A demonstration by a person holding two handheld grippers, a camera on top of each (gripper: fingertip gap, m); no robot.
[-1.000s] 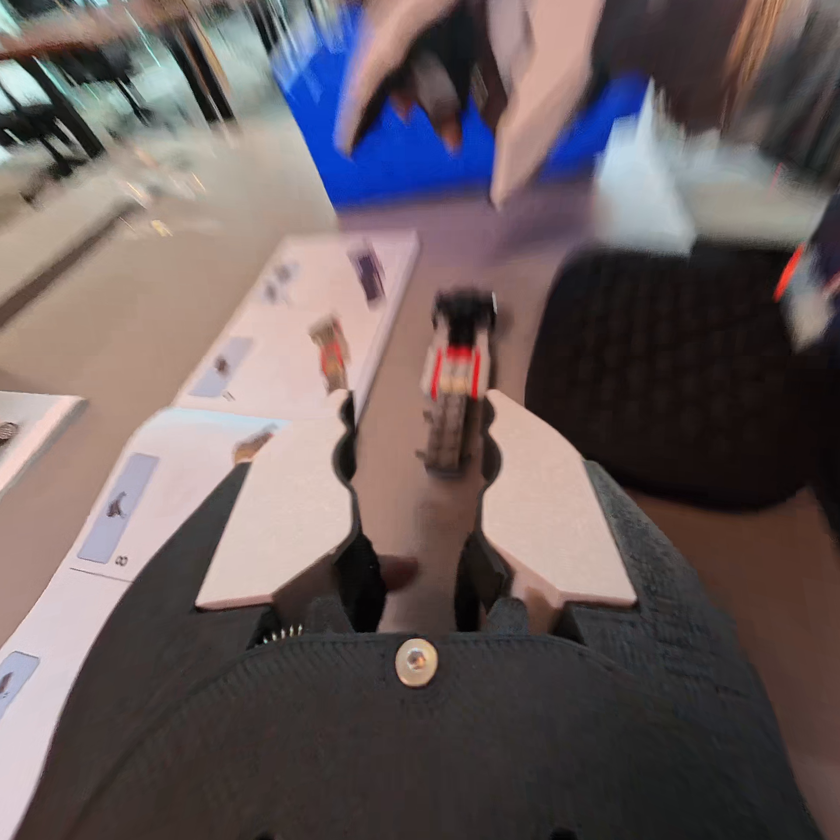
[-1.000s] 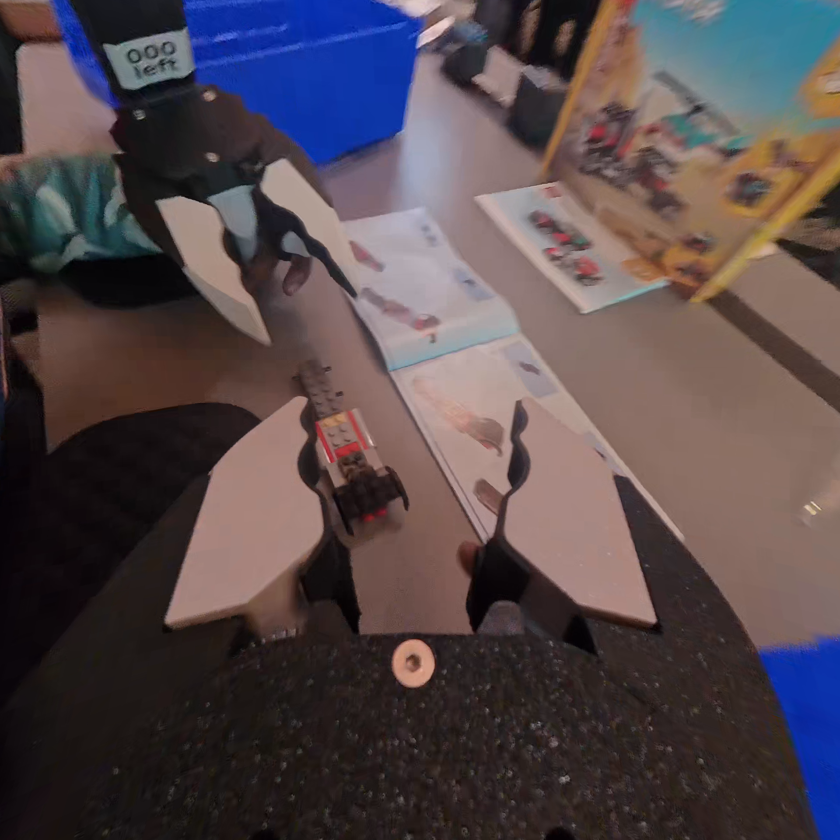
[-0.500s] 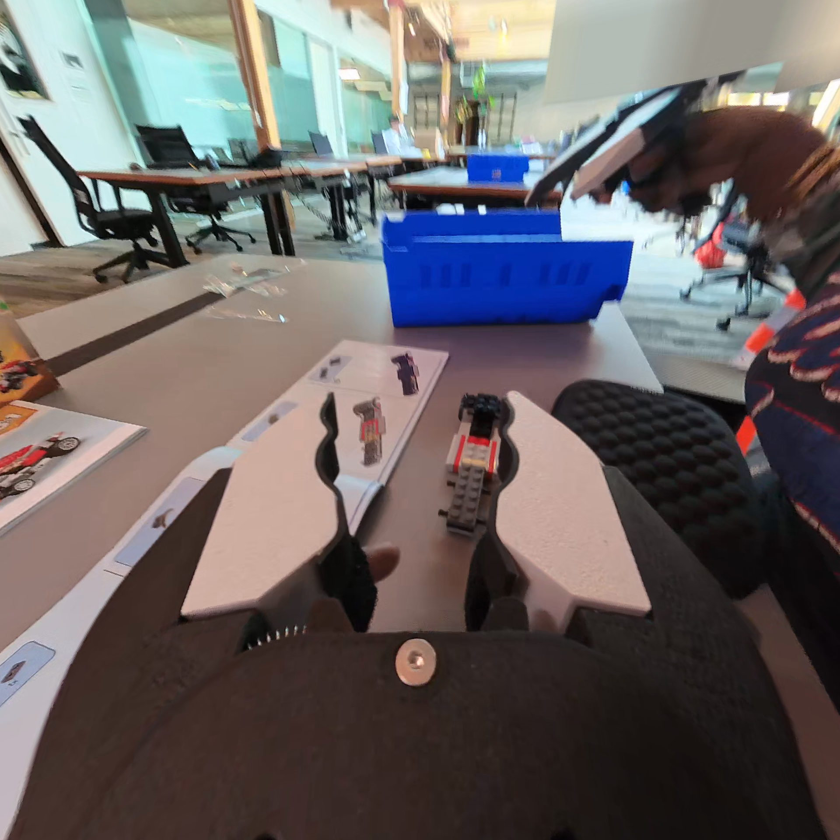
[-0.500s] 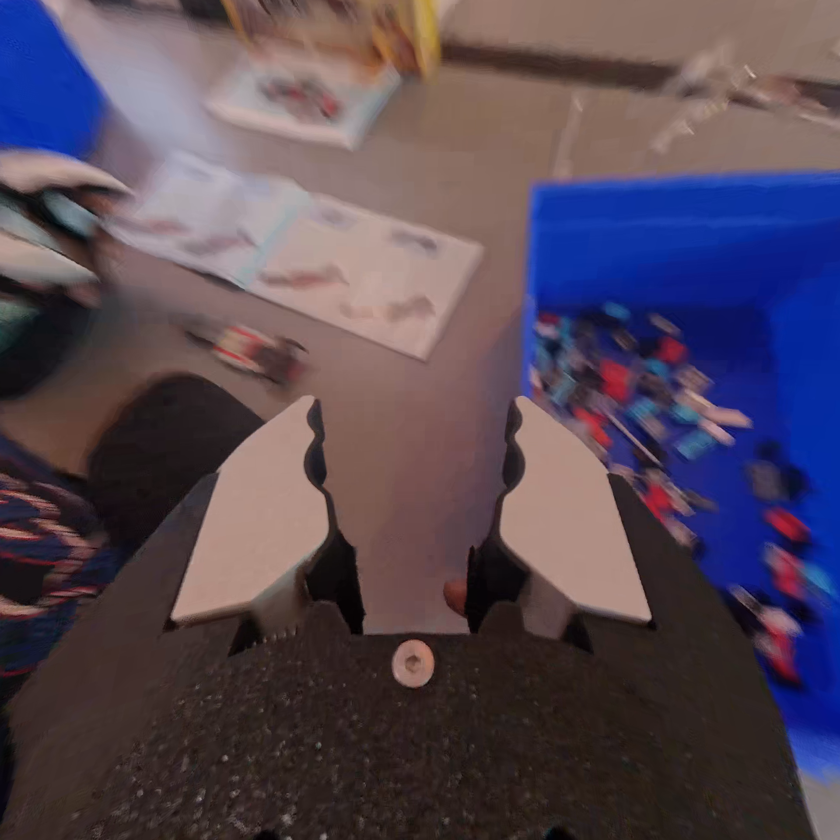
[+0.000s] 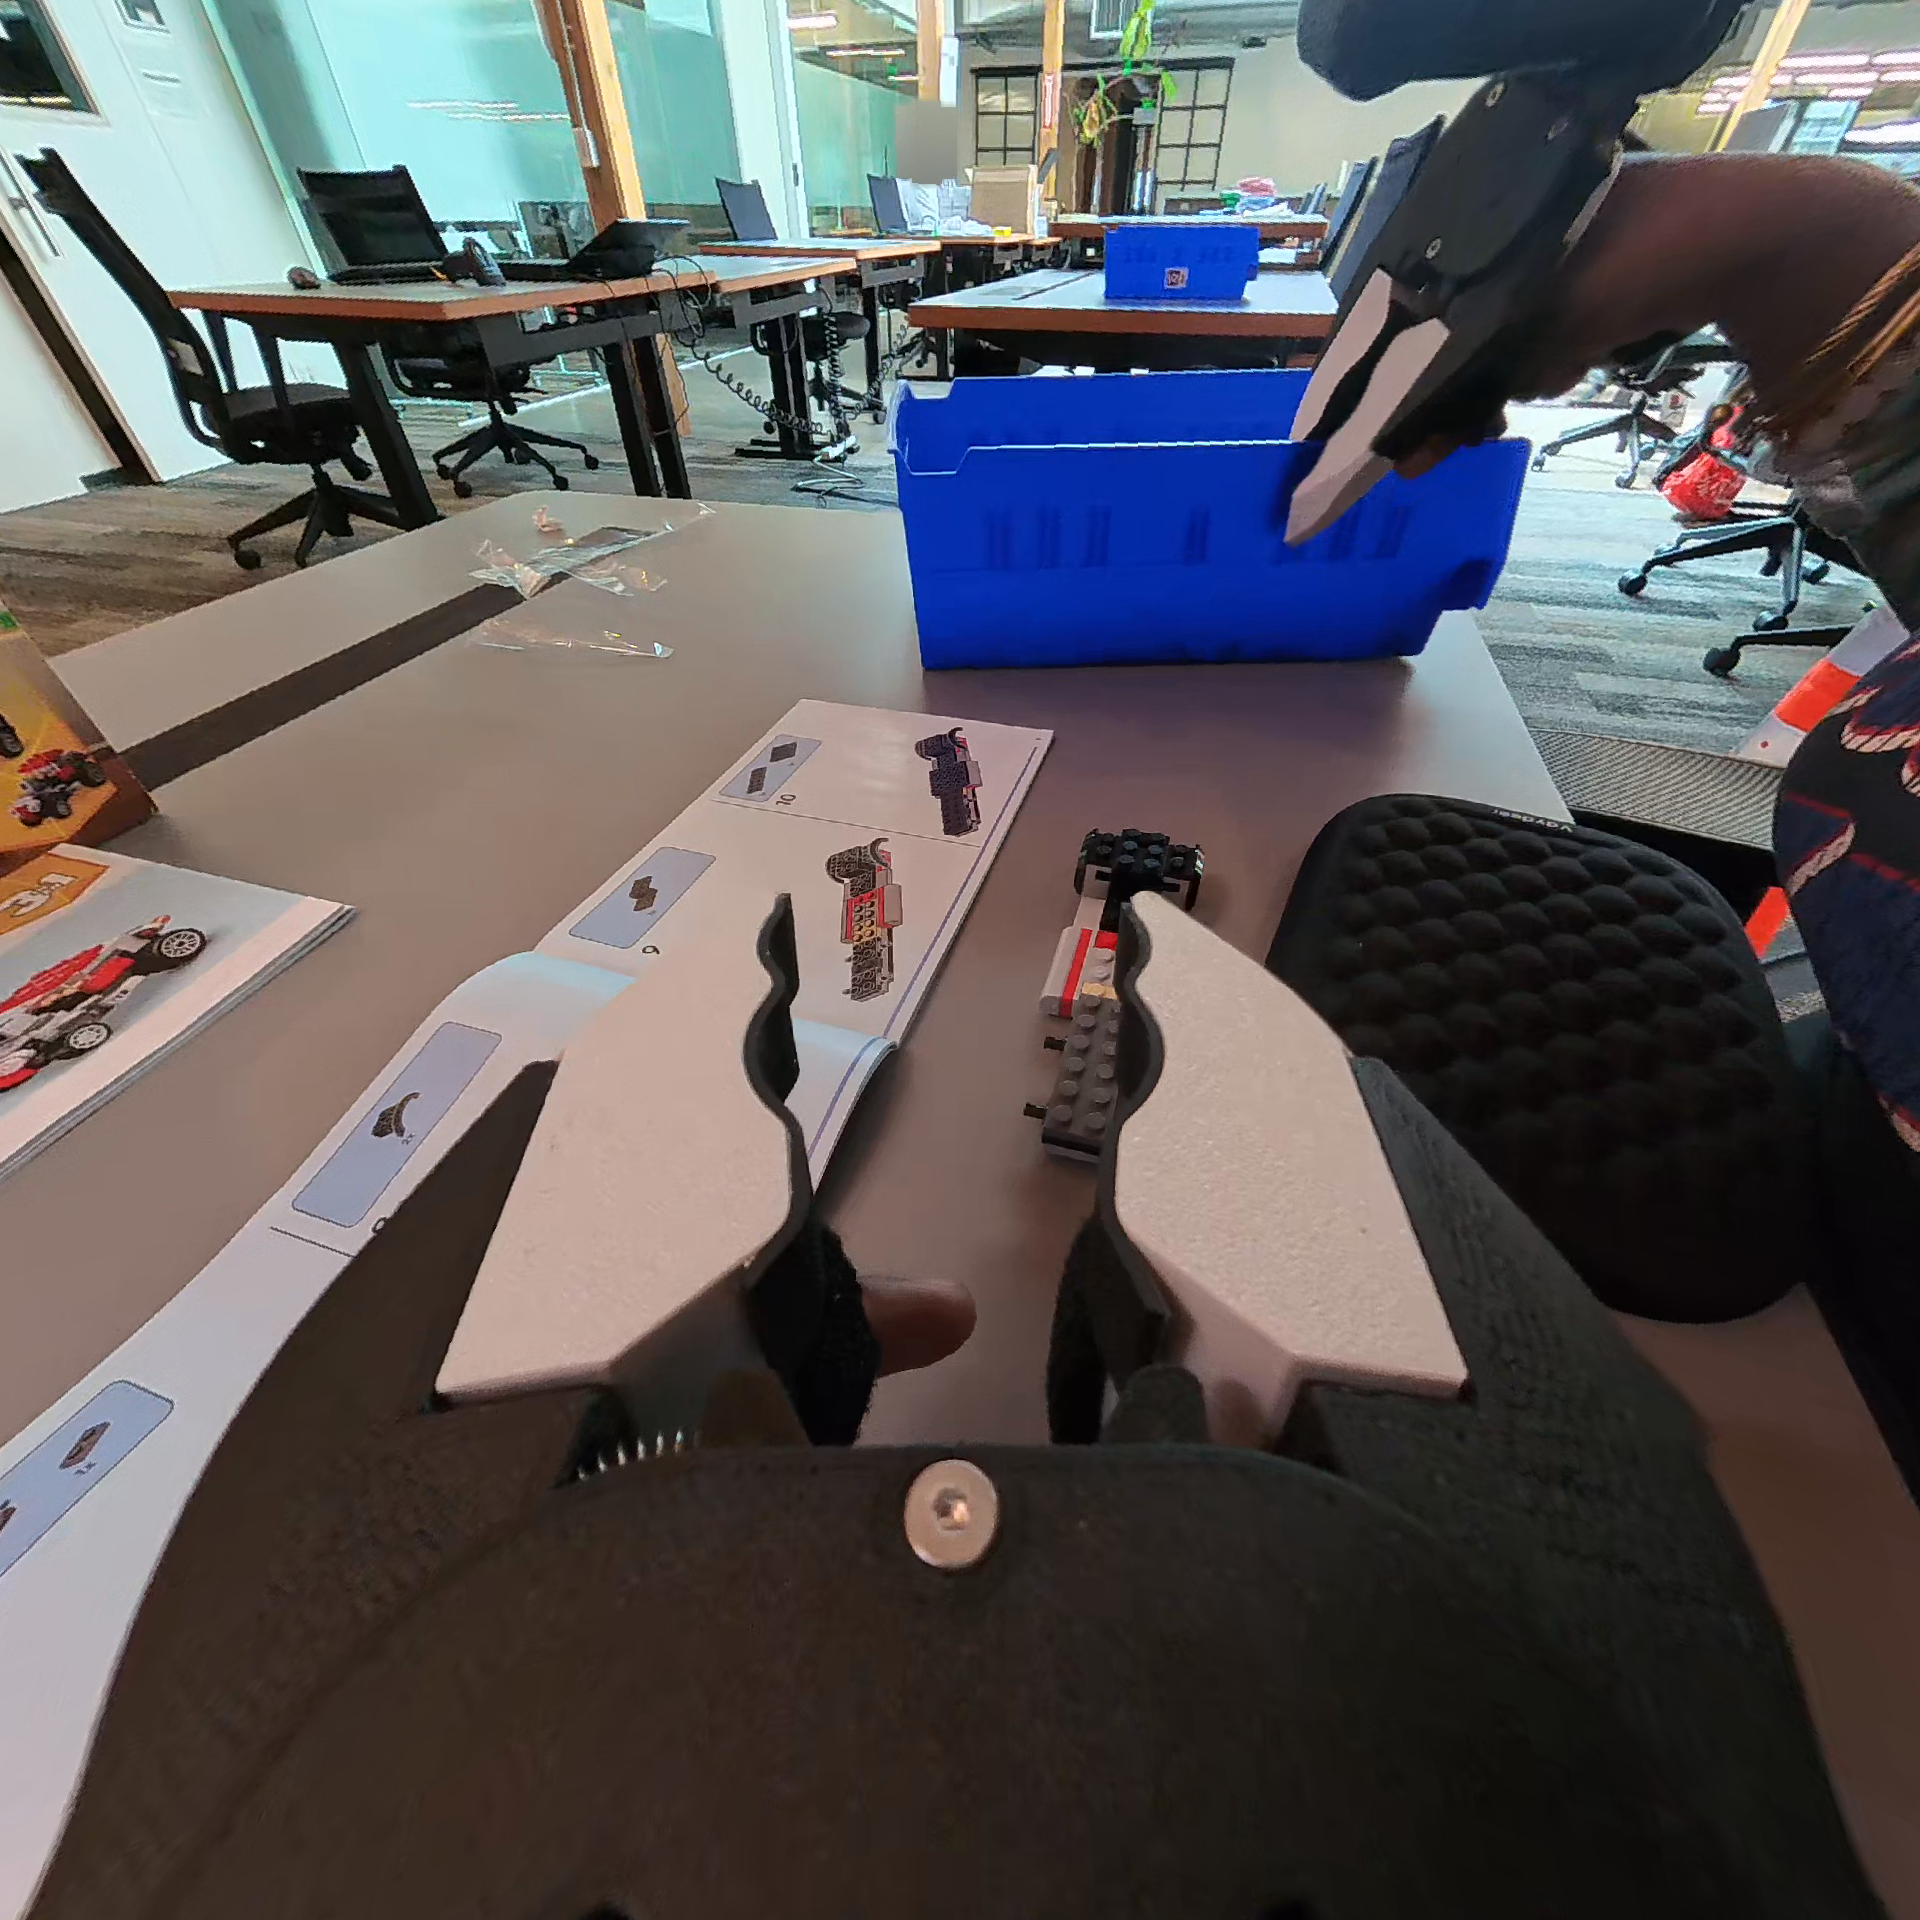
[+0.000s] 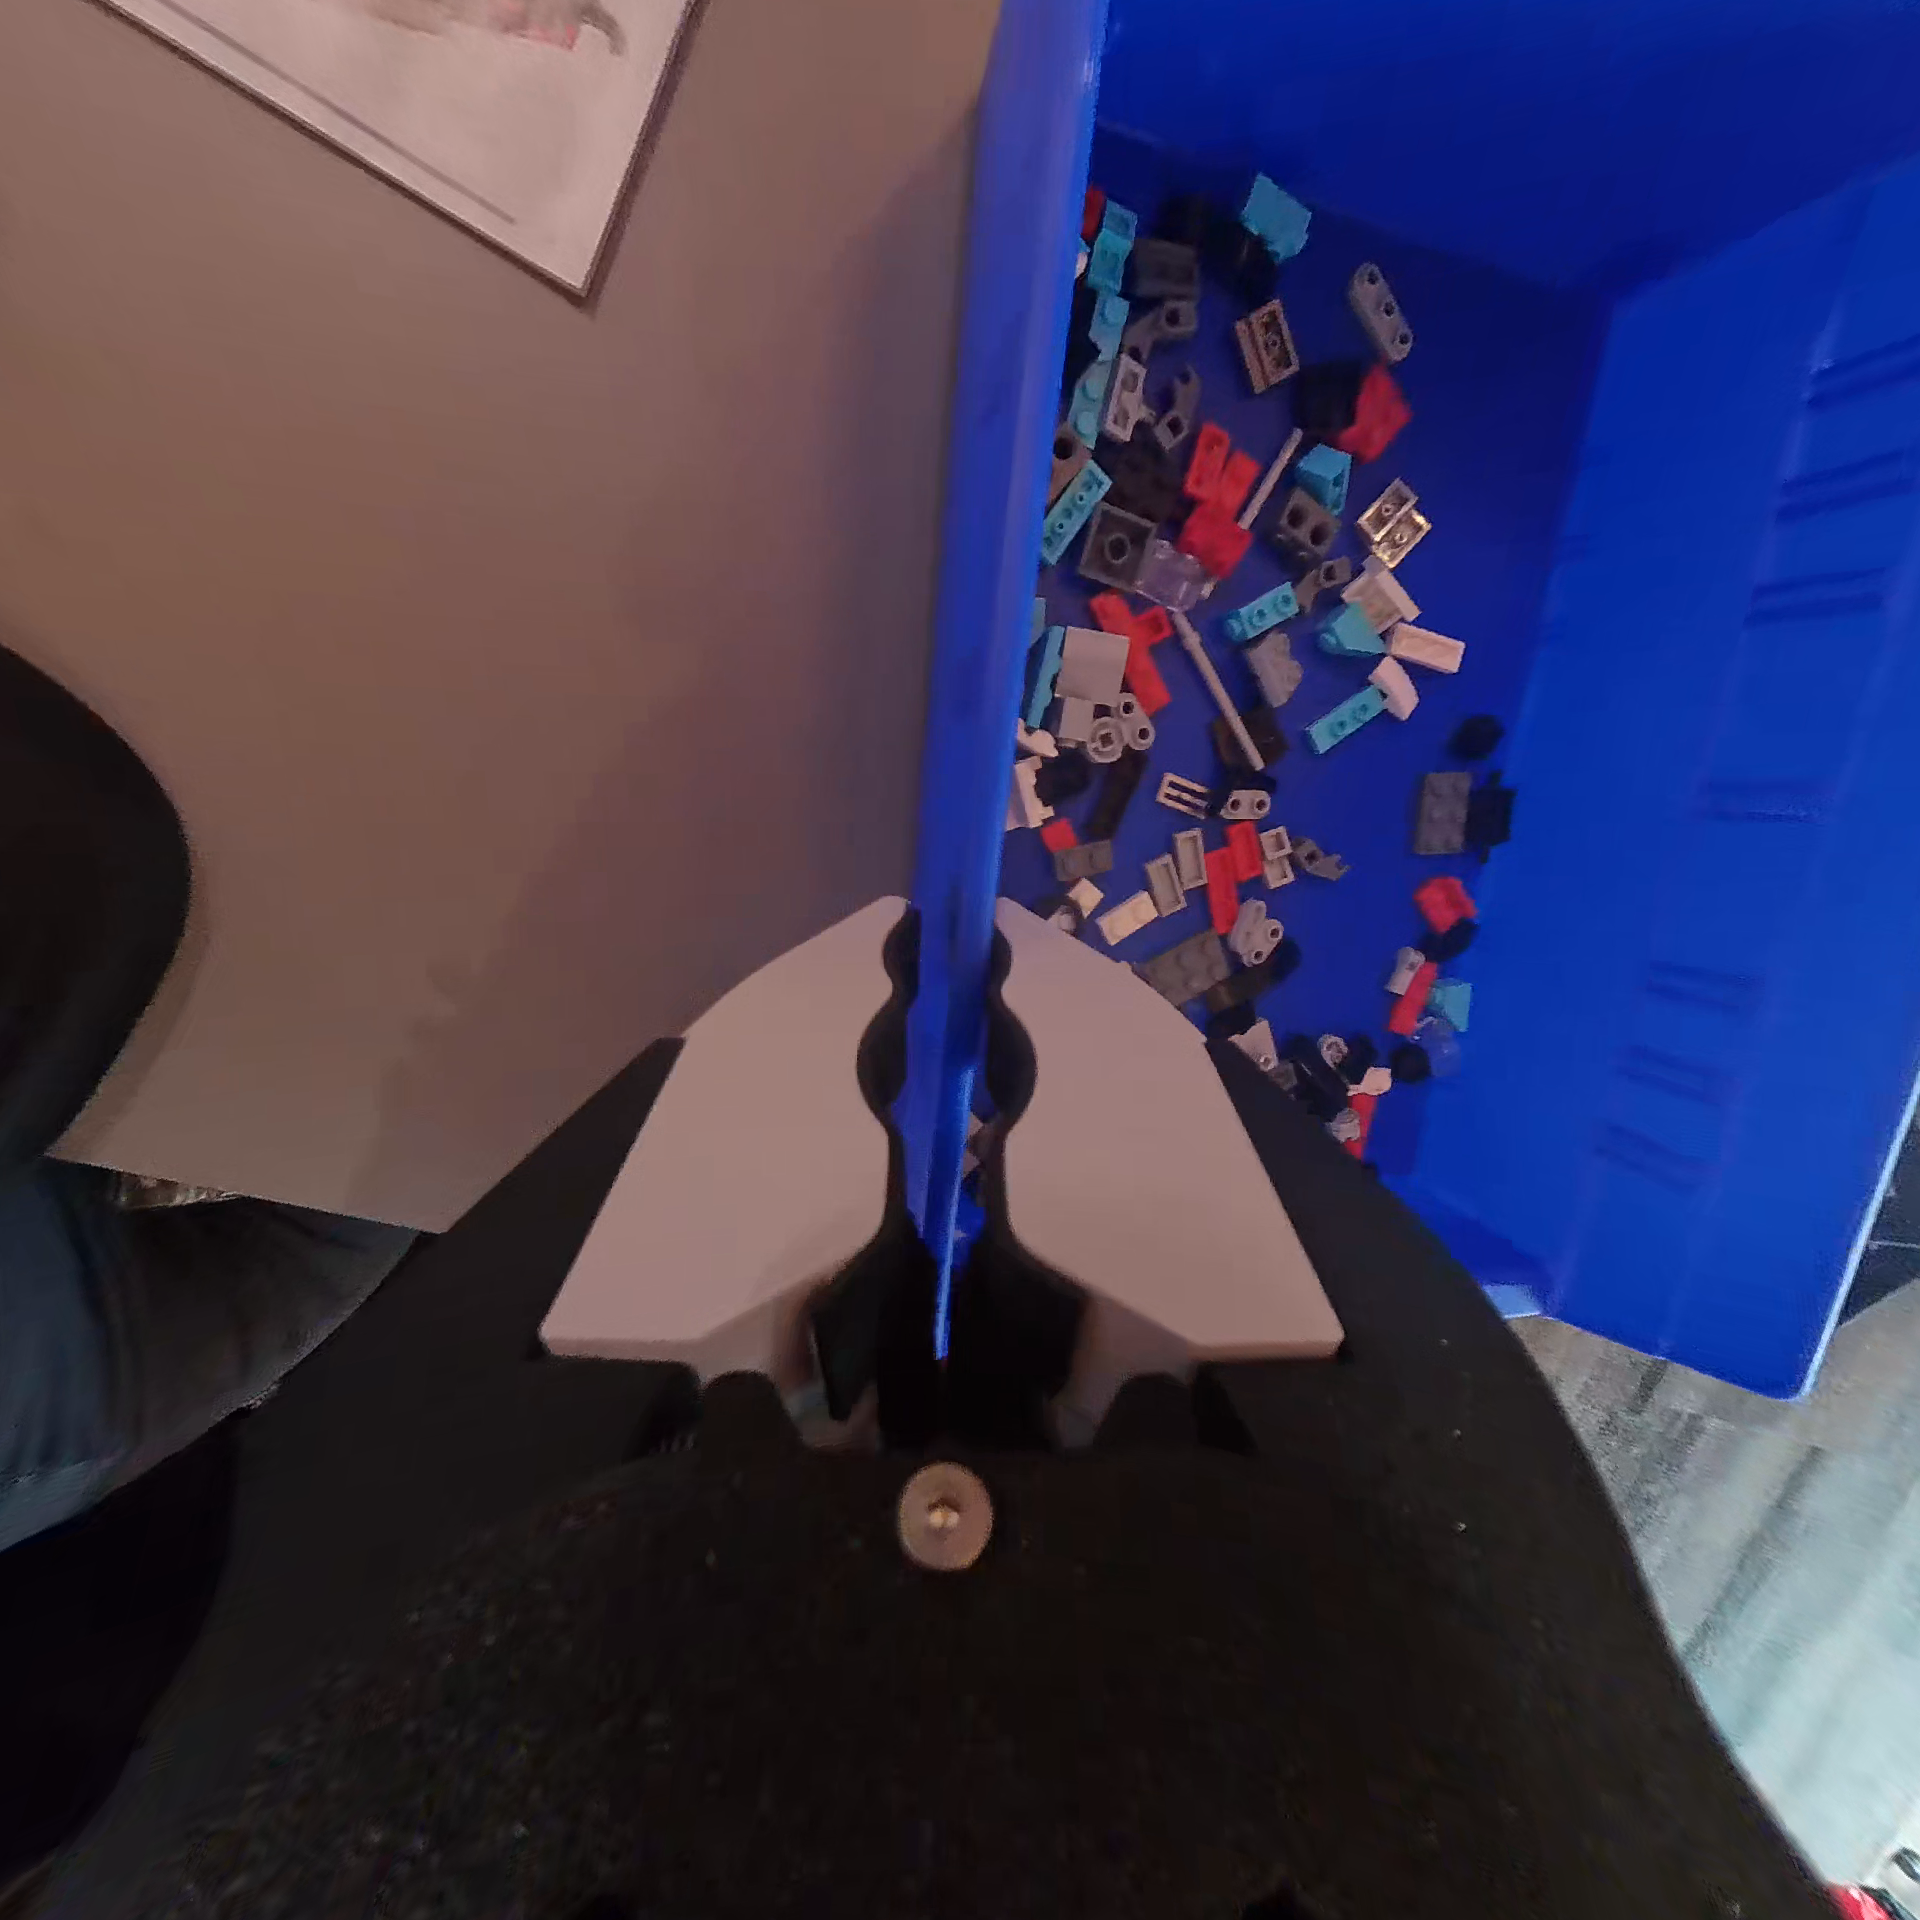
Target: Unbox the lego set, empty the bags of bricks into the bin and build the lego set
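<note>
Right gripper [image 6: 948, 935] now pinches the near wall of the blue plastic bin [image 6: 1023, 436], having swung off the part-built grey, red and black lego car [image 5: 1091, 997]. Left gripper [image 5: 956, 935] waits spread beside that car, so it looks like bin-shifting before brick-hunting among the loose coloured bricks [image 6: 1247, 623].

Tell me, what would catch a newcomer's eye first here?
Probably the bright blue bin at the table's far edge, its floor strewn with loose bricks; the right gripper is clamped on its wall. Nearer, a half-built lego model lies beside the open instruction booklet, just ahead of the open left gripper.
</note>
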